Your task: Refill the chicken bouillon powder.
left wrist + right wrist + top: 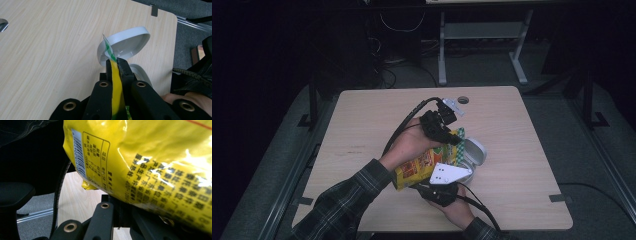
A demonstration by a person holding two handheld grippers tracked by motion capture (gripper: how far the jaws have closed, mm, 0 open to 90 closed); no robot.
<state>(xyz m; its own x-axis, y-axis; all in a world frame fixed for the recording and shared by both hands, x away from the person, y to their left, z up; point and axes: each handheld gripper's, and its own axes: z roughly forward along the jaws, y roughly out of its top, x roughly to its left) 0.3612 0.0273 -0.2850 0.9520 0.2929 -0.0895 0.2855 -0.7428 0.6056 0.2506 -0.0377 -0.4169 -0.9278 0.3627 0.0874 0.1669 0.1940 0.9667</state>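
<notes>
- The yellow snack bag point(155, 162) has a barcode point(79, 157) down one edge of its back, printed black on white.
- Right next to that there's a boxed table of tiny black characters, looks Chinese, way too small for me to read.
- More rows of black Chinese characters run across the back, blurry and glare-hit, so can't make out the words.
- The front has colourful print in the high view, unreadable.

Light wood table point(362, 125), rounded corners, centre of room. Grey carpet floor point(562, 145) all round. At 12 o'clock, white desk legs point(442, 50) with loose cables point(387, 70) beside them. Metal rails point(612, 170) at 3 and 9 o'clock. Dim light; far wall lost in dark.
</notes>
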